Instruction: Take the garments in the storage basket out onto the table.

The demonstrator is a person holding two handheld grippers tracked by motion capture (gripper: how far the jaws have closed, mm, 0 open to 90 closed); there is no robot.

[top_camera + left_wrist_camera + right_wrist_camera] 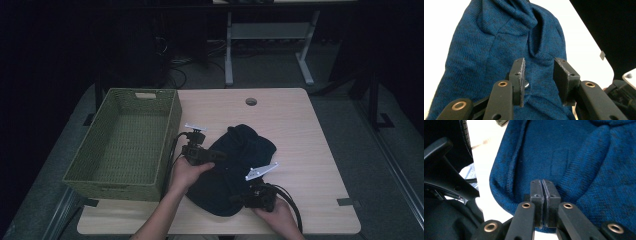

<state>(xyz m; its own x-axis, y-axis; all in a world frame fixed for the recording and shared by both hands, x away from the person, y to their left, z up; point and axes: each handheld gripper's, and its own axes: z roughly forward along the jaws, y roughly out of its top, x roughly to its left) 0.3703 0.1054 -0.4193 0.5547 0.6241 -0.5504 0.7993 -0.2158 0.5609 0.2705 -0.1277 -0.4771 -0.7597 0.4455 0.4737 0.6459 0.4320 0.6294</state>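
On the light wooden bench (300, 130) a dark blue knit sweater (235, 165) lies bunched just right of centre, its collar end humped up toward 12 o'clock. Just beside it at 9 o'clock sits a green woven basket (170, 125), handle slot in its far wall.

Left claw (220, 155) lies over the sweater's 9 o'clock edge, held in the left hand (187, 172). In the left gripper view the left claw (539, 75) has its jaws spread apart, released, with blue knit between and below them.

Right claw (239, 198) is at the sweater's 6 o'clock hem, the right hand (277, 215) behind it. In the right gripper view the right claw (543, 195) is clenched, pads pressed together over the sweater's edge (506, 182); whether cloth is pinched between them, I cannot tell.

A round cable hole (251, 101) marks the bench near 12 o'clock.
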